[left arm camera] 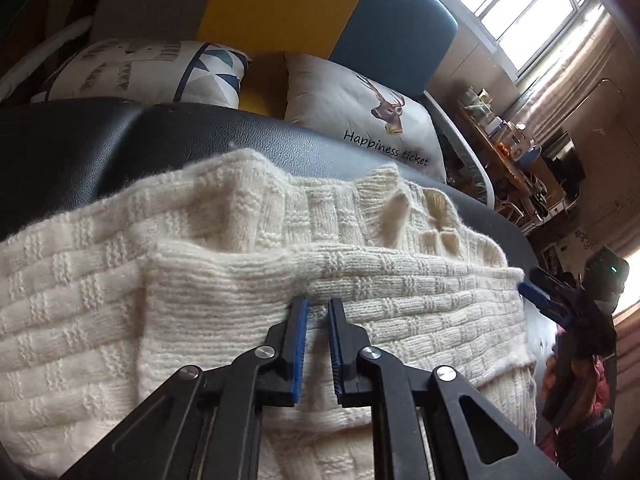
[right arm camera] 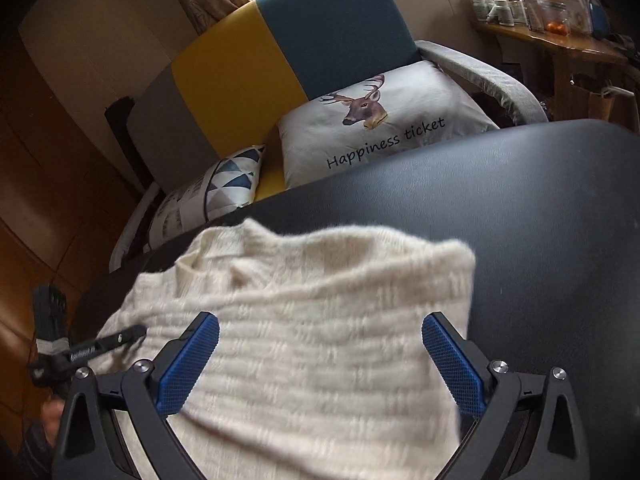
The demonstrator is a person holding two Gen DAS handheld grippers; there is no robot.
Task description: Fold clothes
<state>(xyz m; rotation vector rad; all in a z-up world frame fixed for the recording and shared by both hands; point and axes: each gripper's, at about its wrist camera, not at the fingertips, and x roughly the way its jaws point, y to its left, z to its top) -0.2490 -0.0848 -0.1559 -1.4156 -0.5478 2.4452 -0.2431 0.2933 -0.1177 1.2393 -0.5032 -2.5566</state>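
Observation:
A cream knitted sweater [left arm camera: 248, 280] lies on a black leather surface [left arm camera: 80, 152], with one layer folded over the rest. My left gripper [left arm camera: 318, 302] rests on that folded layer, jaws nearly together with a narrow gap; no cloth shows pinched between the pads. The right gripper [left arm camera: 536, 294] shows at the sweater's right edge in the left wrist view. In the right wrist view the sweater [right arm camera: 320, 320] lies under my right gripper [right arm camera: 320, 330], whose jaws stand wide apart and empty above the cloth. The left gripper [right arm camera: 120, 338] shows at the sweater's left edge there.
A sofa [left arm camera: 280, 4] with grey, yellow and blue back panels stands behind the black surface [right arm camera: 540, 208]. A deer cushion [right arm camera: 380, 120] and a triangle-patterned cushion [right arm camera: 224, 184] lie on it. A cluttered wooden shelf [right arm camera: 560, 40] is at the right.

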